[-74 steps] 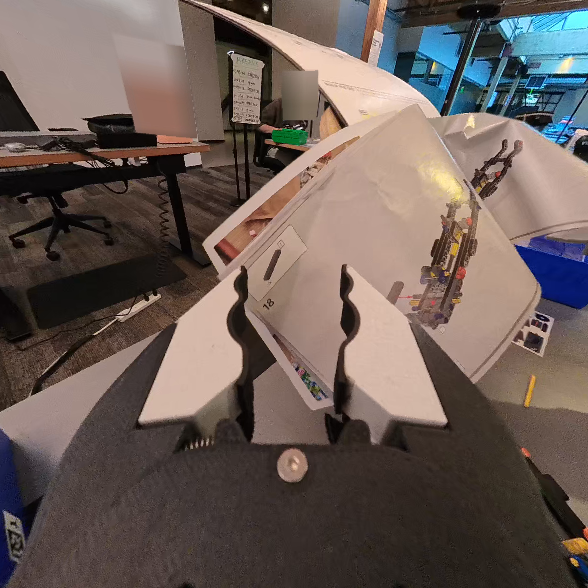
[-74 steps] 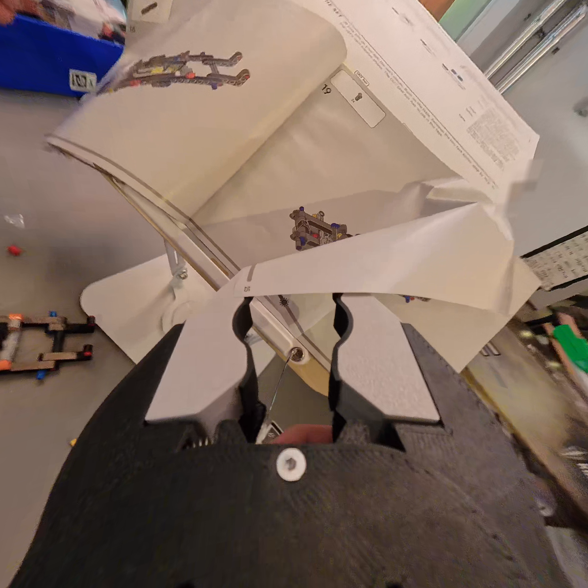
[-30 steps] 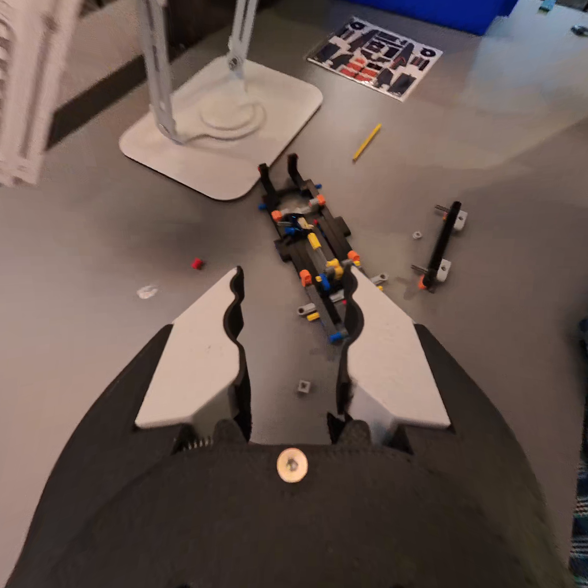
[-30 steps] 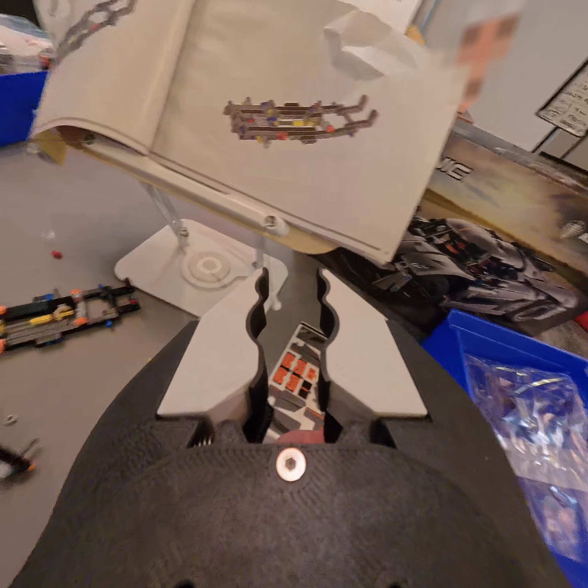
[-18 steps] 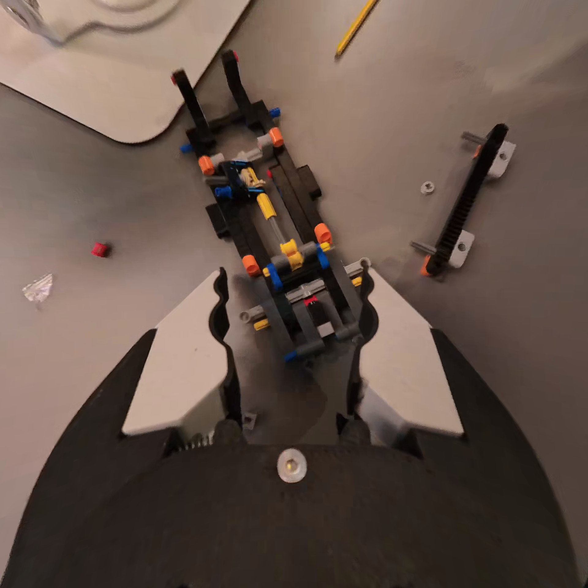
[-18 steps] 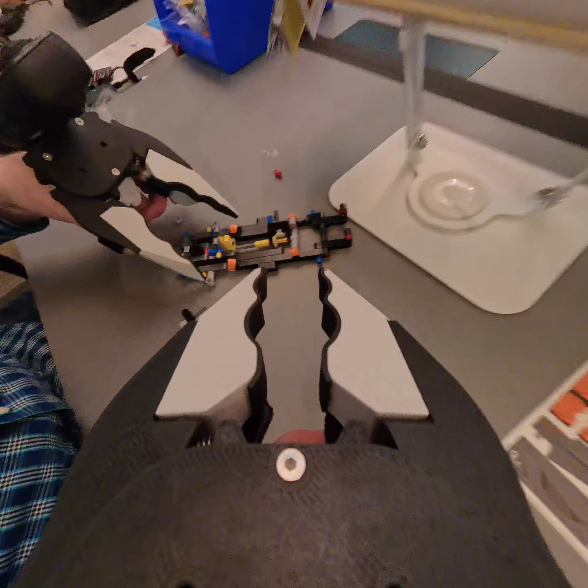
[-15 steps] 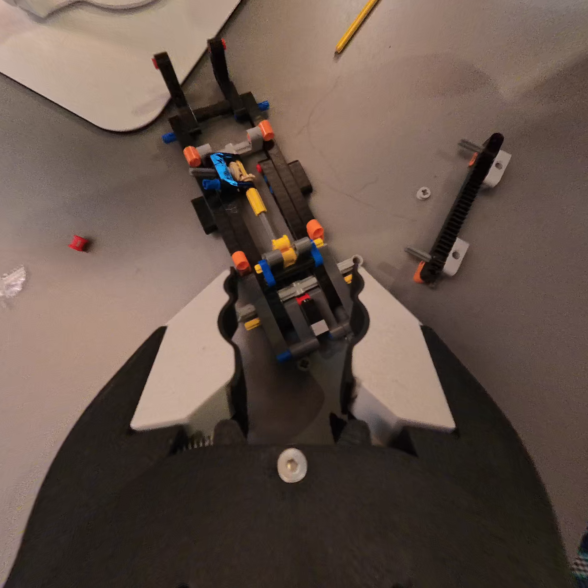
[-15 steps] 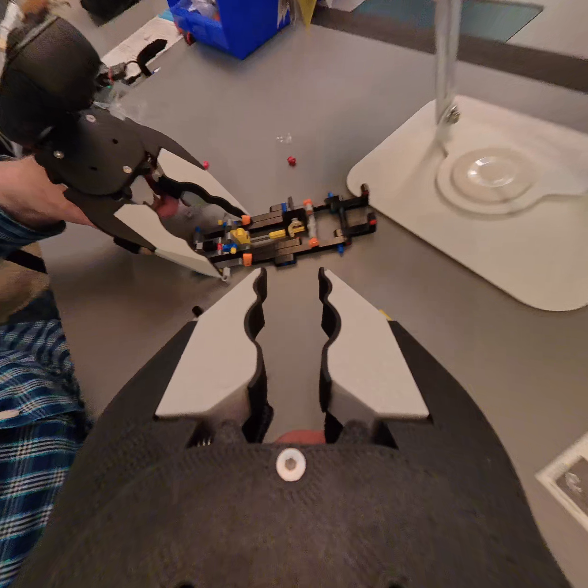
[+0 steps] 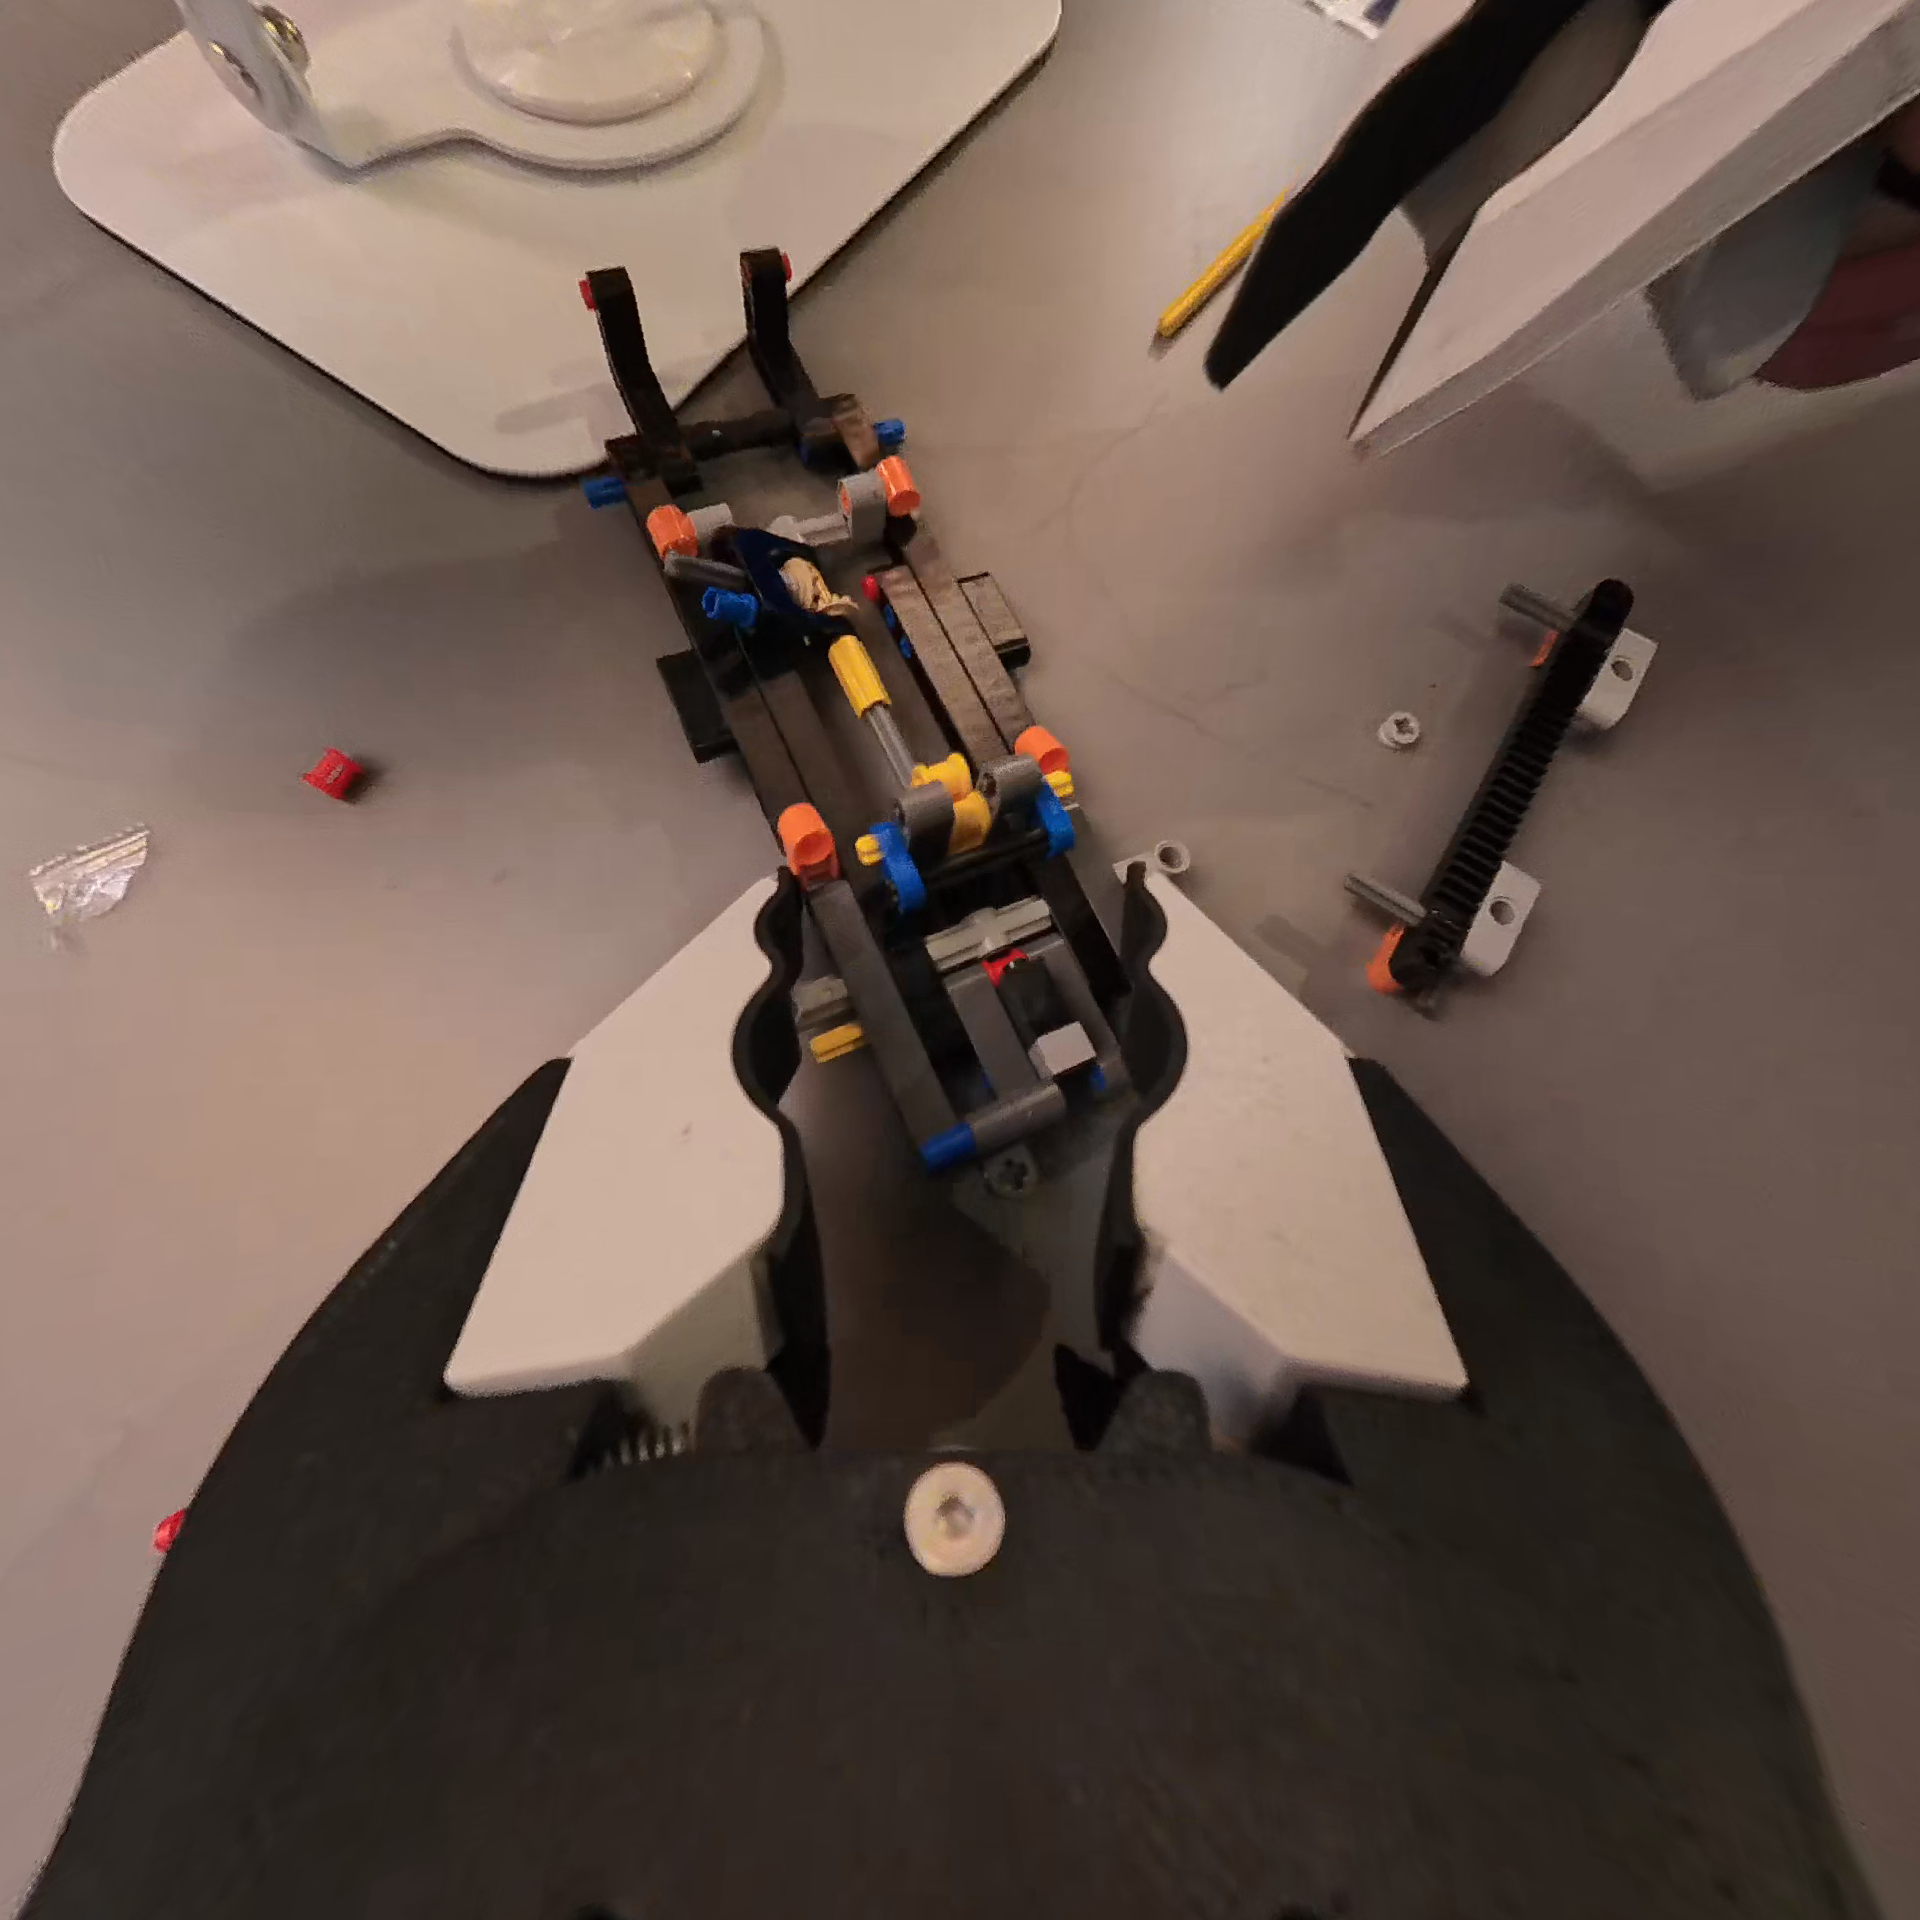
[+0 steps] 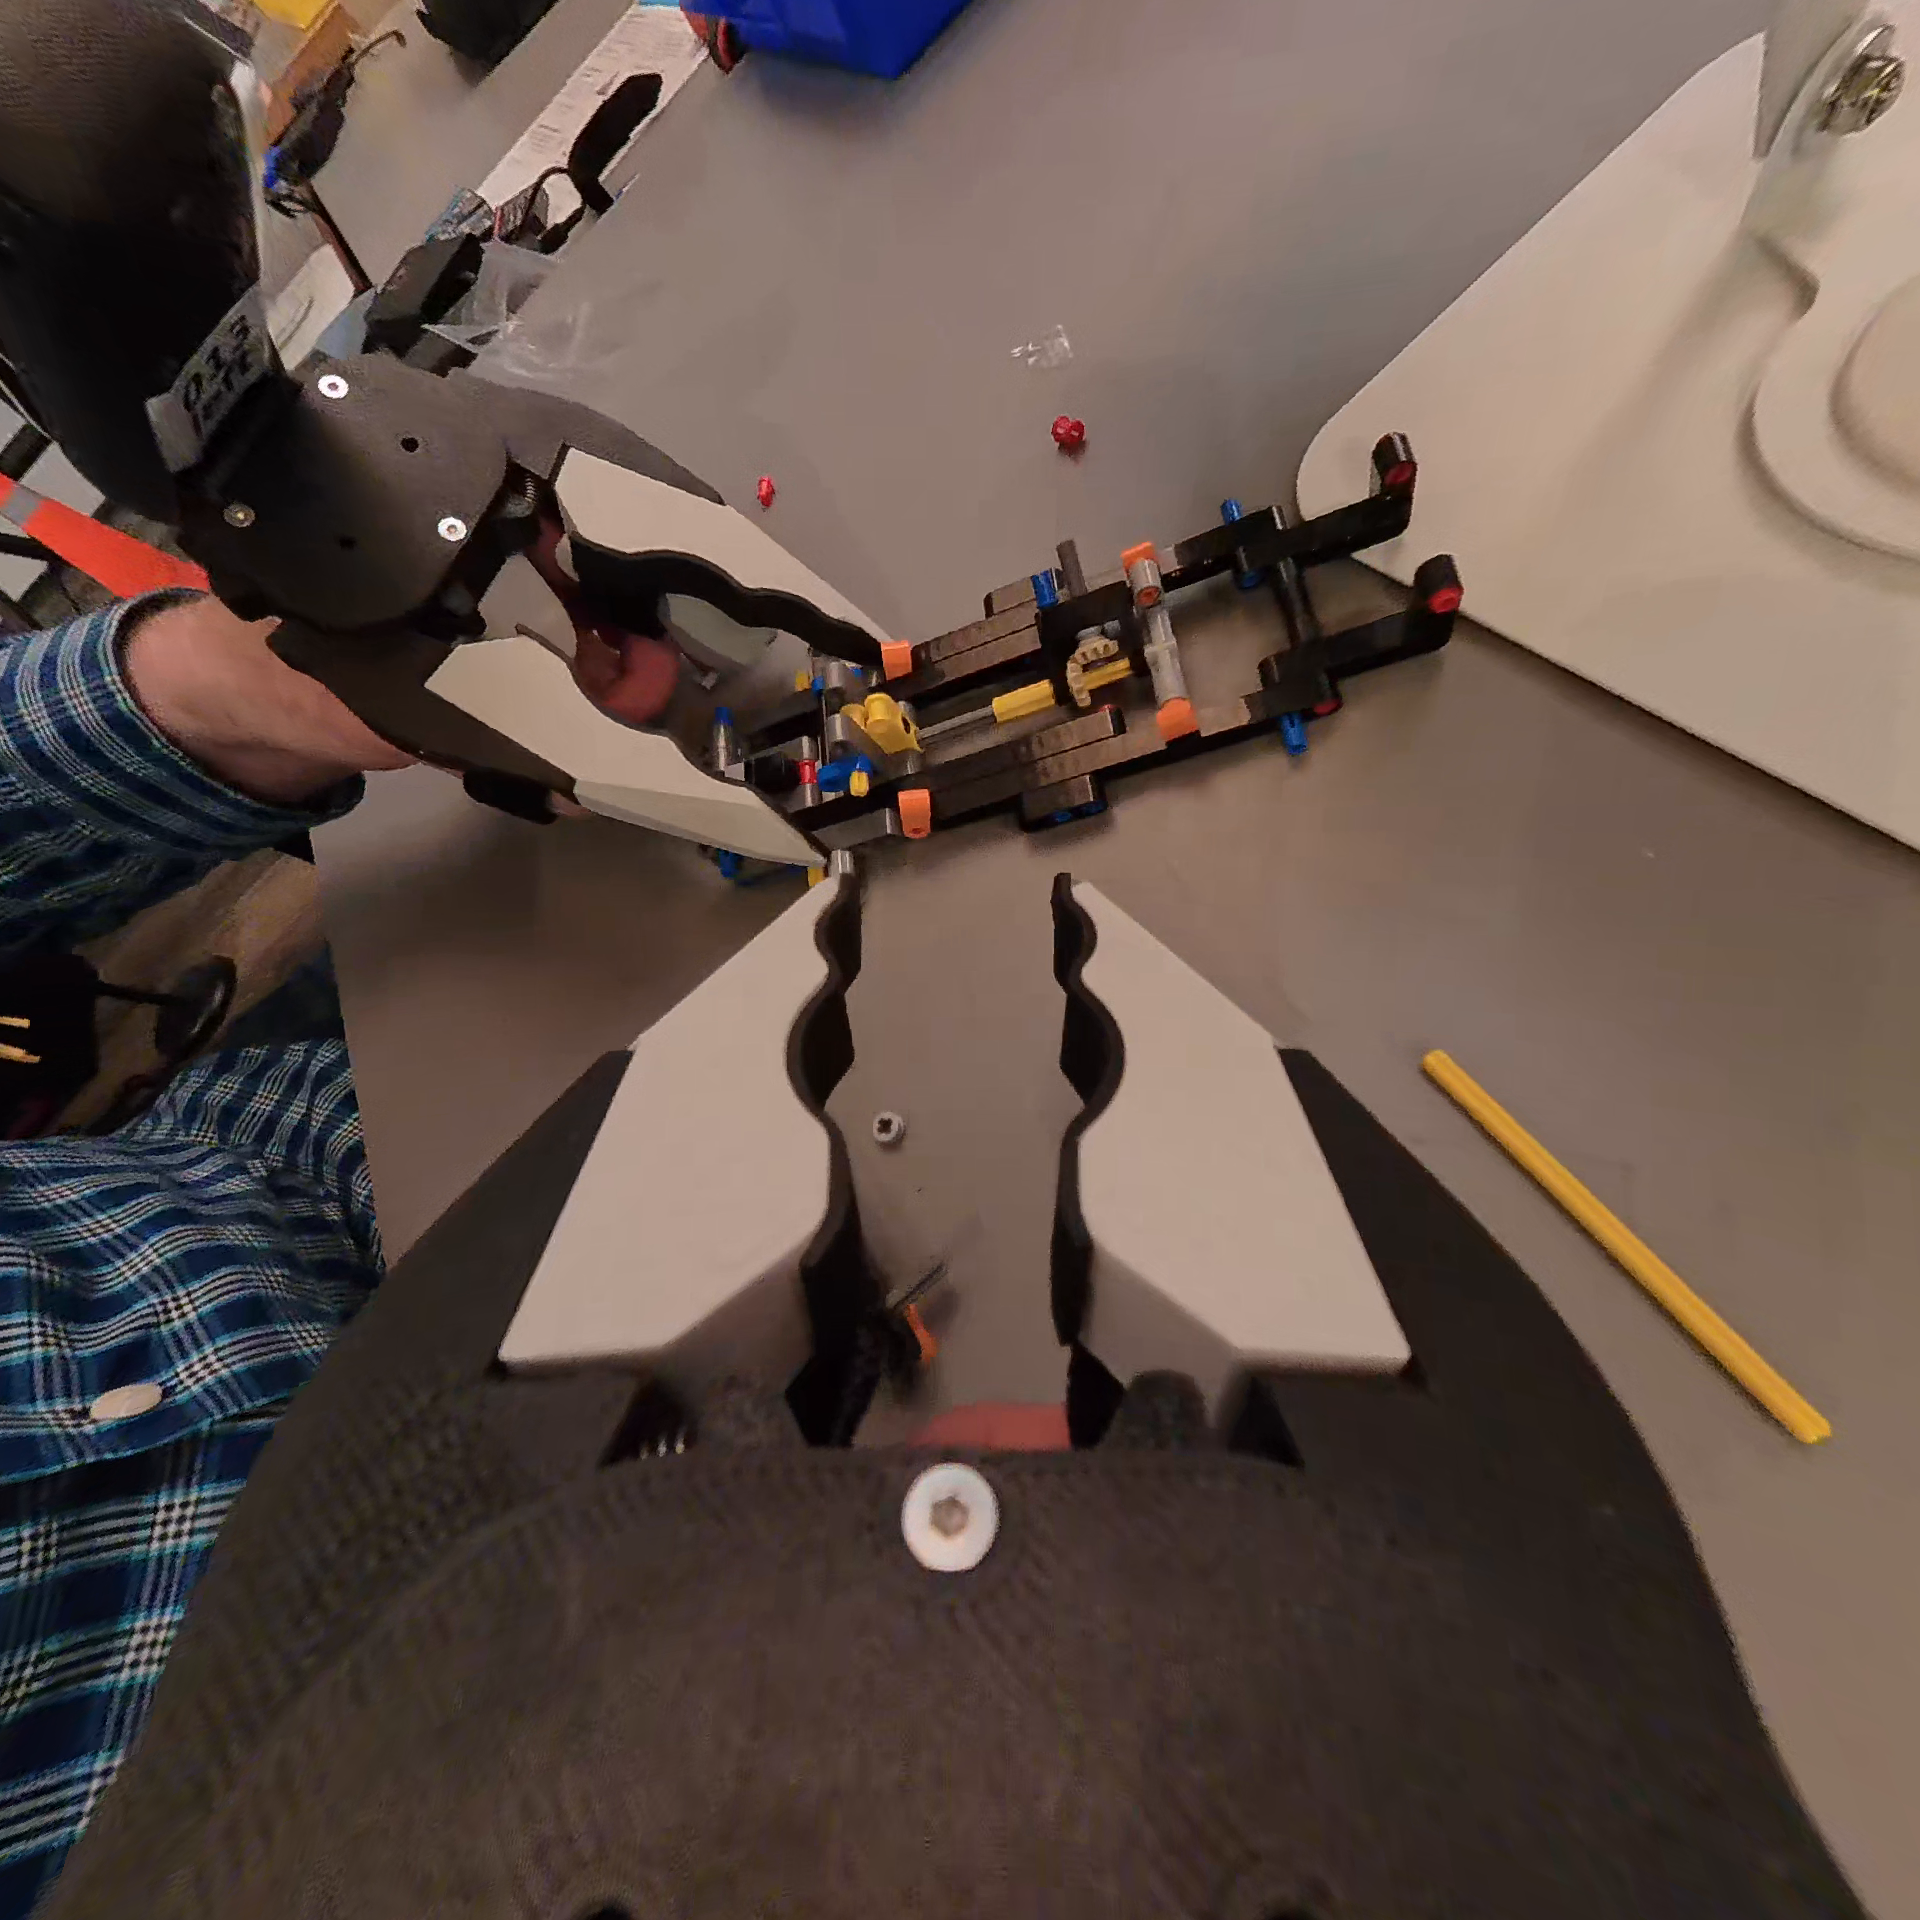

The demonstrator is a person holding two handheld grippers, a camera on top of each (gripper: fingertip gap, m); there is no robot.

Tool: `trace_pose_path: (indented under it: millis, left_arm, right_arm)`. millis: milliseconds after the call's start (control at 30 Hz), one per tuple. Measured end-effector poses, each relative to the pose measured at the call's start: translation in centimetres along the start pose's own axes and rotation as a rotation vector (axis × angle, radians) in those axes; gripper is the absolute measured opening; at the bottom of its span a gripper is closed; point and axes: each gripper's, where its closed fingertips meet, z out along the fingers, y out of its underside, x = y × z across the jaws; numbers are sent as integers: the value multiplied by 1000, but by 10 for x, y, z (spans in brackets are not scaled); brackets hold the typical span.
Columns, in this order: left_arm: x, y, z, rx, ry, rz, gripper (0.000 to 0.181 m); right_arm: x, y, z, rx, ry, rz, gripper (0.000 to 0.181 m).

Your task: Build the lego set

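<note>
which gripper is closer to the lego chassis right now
Left. The left gripper has its jaws straddling the near end of the lego chassis; the right gripper hovers beside it, jaws open over bare table.

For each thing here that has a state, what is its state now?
Left gripper: around the chassis end, not clearly clamped.
Right gripper: open, empty, above the table.
Chassis: part-built, flat on the table.
Gear rack: loose, lying beside the chassis.
Yellow axle: loose.

Lying on the table (image 9: 312, 1039) with the lego chassis (image 9: 873, 748) as landmark: stand base (image 9: 416, 260) touching its far end, toothed rack piece (image 9: 1496, 821) to its right, small stud (image 9: 332, 774) to its left.
</note>
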Motion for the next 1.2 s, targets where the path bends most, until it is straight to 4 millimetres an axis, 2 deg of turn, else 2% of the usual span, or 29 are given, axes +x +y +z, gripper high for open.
trace_pose_path:
  millis: [167, 200, 267, 367, 500, 667, 800, 867, 1200]
  left_arm:
    - [-1, -9, -6, 73, 3, -47, 59]
    - [-5, -10, -8, 86, -13, -60, 31]
    - [-5, -16, -12, 134, 5, -109, 25]
    - [-9, -8, -9, 75, -40, -65, 24]
    - [-10, -6, -9, 60, -19, -87, 17]
    - [-9, 2, -1, -28, 8, -100, 30]
    - [-7, 1, 0, -34, 14, -95, 26]
    - [-9, 2, 0, -35, -1, -89, 15]
    - [-8, 0, 0, 13, -33, -118, 13]
  right_arm:
    - [-2, -2, 9, -9, -53, 60, 36]
    - [-3, -2, 11, -12, -69, 79, 37]
    - [-4, -3, 16, -19, -99, 123, 40]
    - [-4, -1, 21, -33, -134, 180, 40]
    - [8, 3, 11, -35, -75, 147, 37]
    - [9, 7, 8, -49, -61, 123, 36]
    - [10, 12, 12, -66, -56, 106, 36]
    - [9, 15, 14, -83, -54, 95, 35]
    - [9, 14, 18, -76, -88, 141, 34]
